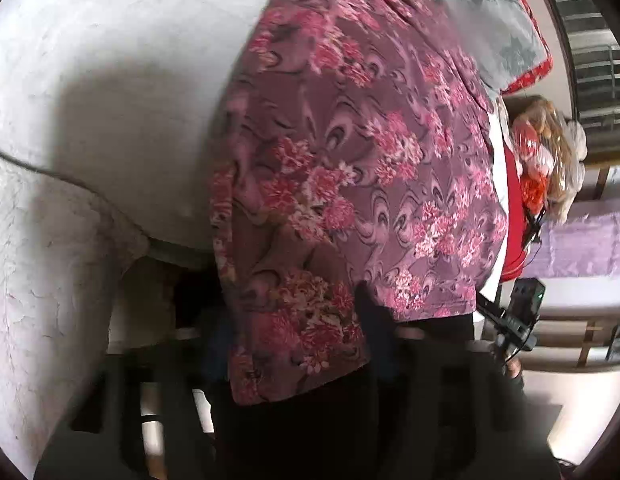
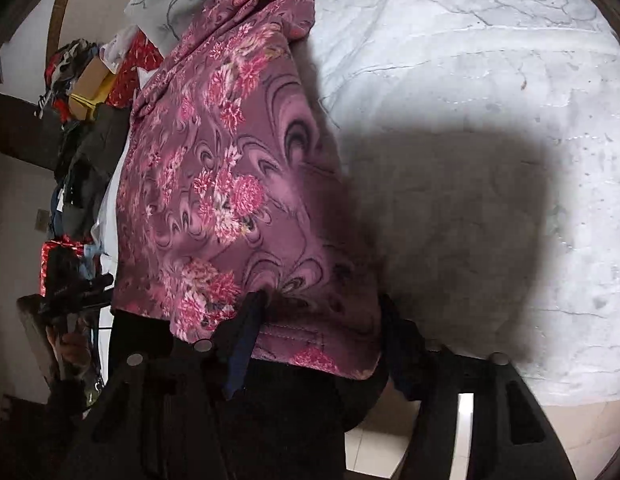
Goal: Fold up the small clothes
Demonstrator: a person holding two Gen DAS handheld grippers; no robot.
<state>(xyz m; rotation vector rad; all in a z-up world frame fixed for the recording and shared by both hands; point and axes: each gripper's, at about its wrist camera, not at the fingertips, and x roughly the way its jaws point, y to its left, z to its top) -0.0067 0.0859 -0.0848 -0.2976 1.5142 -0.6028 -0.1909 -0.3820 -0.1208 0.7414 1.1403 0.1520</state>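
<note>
A purple garment with pink flowers lies spread on a white crinkled sheet. My left gripper is at the garment's near corner. Its dark fingers stand on either side of the cloth and close on it, and the corner hangs down between them. In the right wrist view the same garment runs away up the frame on the sheet. My right gripper holds the stitched hem at the near edge. One blue-padded finger lies over the cloth, and the other touches its right edge.
A grey flowered pillow with red trim lies past the garment's far end. Beyond the sheet's side are piled bags and clothes, a cardboard box and a lavender cover. Pale floor tiles show below the sheet's near edge.
</note>
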